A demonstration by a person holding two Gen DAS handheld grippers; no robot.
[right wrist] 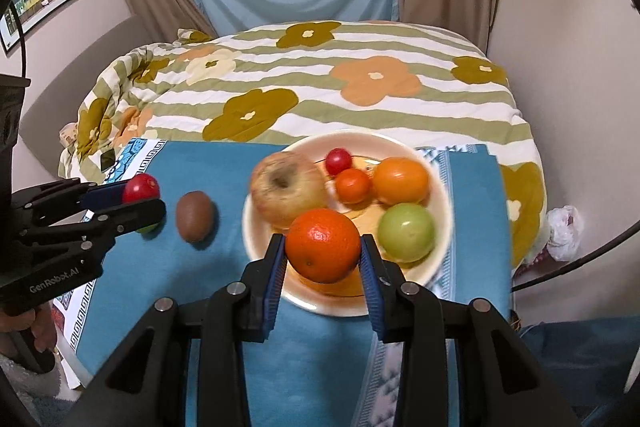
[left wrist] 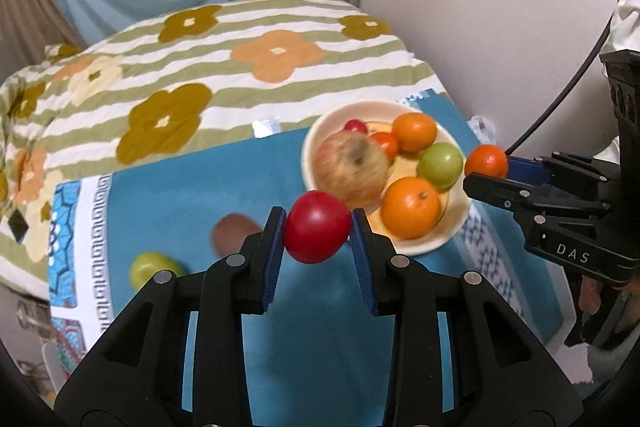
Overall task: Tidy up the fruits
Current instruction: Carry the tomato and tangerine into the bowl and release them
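Two fruits in transit toward a cream plate (right wrist: 436, 187) on a blue cloth (left wrist: 180, 195).

Left gripper (left wrist: 318, 233): clamped on a red tomato (left wrist: 318, 231), pads pressing both sides, held clear above the cloth, short of the plate's near-left rim.

Right gripper (right wrist: 323, 251): clamped on an orange (right wrist: 323, 245), held over the plate's near edge.

On the plate: a large apple (right wrist: 286, 189), another orange (right wrist: 401, 179), a green fruit (right wrist: 406, 231), a small orange-red fruit (right wrist: 352, 185) and a small red one (right wrist: 338, 161). In the left wrist view, one more orange (left wrist: 410, 207) at the near rim, hidden in the right wrist view behind the held fruit.

Still on the cloth, left of the plate: a kiwi (right wrist: 195, 215) and a green fruit (left wrist: 154, 269).

Step in hand, as judged: carrying, not yet placing. Next move calls for lowering each fruit into a gap, probably the near side for the orange and the left rim beside the apple for the tomato, then parting the pads gently; crowded plate, so risk of rolling.
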